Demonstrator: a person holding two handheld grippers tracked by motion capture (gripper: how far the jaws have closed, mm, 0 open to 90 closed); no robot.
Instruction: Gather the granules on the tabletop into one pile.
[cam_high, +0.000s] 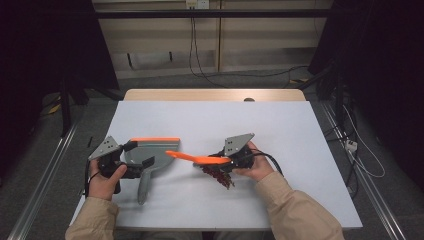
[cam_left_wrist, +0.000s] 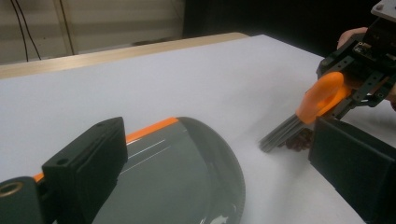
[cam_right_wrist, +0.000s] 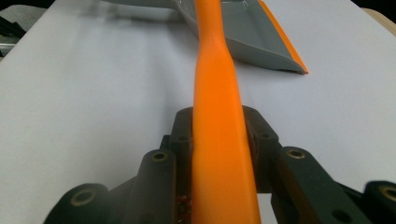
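white table (cam_high: 210, 125), dark room behind, cables (cam_high: 200, 60) along the wall.

On the worktop (cam_high: 210, 120), the dustpan (cam_high: 150, 152) lay toward the left edge, nearer the front edge than the back, its handle pointing at the front edge. The left gripper (cam_high: 131, 167) sat at the dustpan's left side, its jaws standing open on either side of the pan. To the right, near the middle, the brush (cam_high: 200, 159) lay across the right gripper (cam_high: 227, 161), its handle reaching toward the dustpan. A small heap of debris (cam_high: 220, 176) lay under the brush, just before it.
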